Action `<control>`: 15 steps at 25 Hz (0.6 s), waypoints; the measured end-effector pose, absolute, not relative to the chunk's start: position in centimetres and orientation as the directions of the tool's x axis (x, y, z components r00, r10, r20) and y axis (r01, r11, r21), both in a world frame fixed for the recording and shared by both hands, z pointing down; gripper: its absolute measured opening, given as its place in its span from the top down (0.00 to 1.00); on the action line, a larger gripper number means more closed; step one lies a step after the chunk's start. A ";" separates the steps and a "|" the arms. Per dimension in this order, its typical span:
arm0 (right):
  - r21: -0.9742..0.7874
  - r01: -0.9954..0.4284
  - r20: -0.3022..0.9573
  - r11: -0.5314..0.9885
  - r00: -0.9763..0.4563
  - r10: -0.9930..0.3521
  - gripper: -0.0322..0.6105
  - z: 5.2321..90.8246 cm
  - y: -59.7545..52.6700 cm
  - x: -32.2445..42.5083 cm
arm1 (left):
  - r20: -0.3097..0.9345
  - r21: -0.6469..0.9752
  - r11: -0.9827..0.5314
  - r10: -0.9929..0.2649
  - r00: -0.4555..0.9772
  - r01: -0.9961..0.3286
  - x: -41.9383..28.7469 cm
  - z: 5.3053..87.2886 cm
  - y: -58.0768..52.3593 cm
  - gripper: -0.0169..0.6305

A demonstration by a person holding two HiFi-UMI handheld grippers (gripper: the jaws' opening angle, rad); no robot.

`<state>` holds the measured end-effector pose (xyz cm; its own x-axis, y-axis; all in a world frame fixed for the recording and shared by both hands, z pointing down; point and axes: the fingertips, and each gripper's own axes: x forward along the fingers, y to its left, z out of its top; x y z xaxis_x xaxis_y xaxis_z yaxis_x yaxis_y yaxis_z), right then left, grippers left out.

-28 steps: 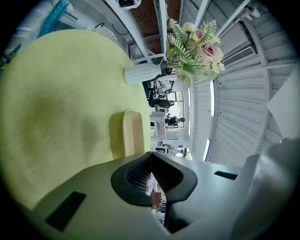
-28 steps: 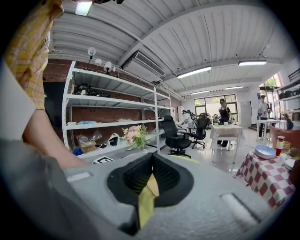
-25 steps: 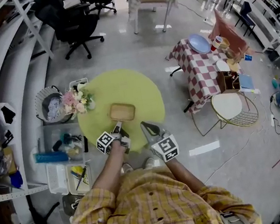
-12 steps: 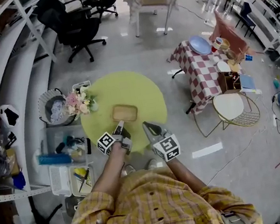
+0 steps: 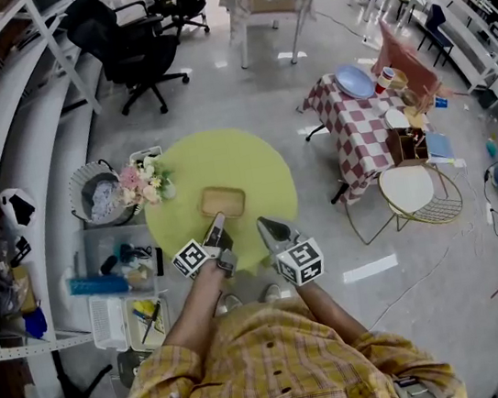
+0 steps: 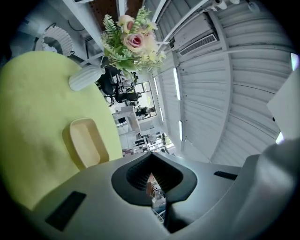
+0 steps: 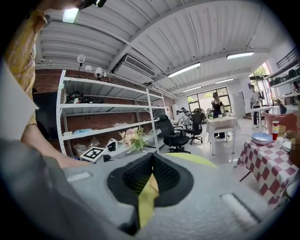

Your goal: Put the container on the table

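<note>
The container [image 5: 222, 201], a shallow tan tray, lies flat on the round yellow-green table [image 5: 243, 162]. In the left gripper view the container [image 6: 86, 142] rests empty on the table [image 6: 37, 103], left of the jaws and not between them. My left gripper [image 5: 217, 221] is shut and empty, its tip just short of the container's near edge. My right gripper [image 5: 264, 226] hovers over the table's near rim, to the right of the container, also shut on nothing. Their jaws meet in both gripper views, left gripper [image 6: 152, 157] and right gripper [image 7: 153, 154].
A vase of pink flowers [image 5: 144, 178] stands at the table's left edge. Bins [image 5: 114, 260] and a basket [image 5: 92, 191] crowd the floor on the left. To the right are a checked table [image 5: 353, 122] and a round wire stool [image 5: 408, 190]. An office chair [image 5: 129, 44] is behind.
Both grippers have drifted slightly toward the person and to the right. The container has stayed in place on the table.
</note>
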<state>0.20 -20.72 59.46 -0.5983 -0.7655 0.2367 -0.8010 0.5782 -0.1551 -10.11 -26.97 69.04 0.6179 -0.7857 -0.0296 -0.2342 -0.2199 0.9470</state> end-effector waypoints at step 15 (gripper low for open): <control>-0.137 -0.797 0.232 0.589 -0.604 -0.763 0.95 59.3 -20.2 -0.6 | -0.074 0.815 -0.436 -0.731 0.678 -0.382 -9.8 64.5 -25.2 0.97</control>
<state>-0.59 -20.22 59.28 -0.6036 -0.7627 0.2323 -0.7966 0.5888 -0.1366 -9.78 -25.20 64.53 0.6779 -0.7315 -0.0737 -0.3822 -0.4362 0.8146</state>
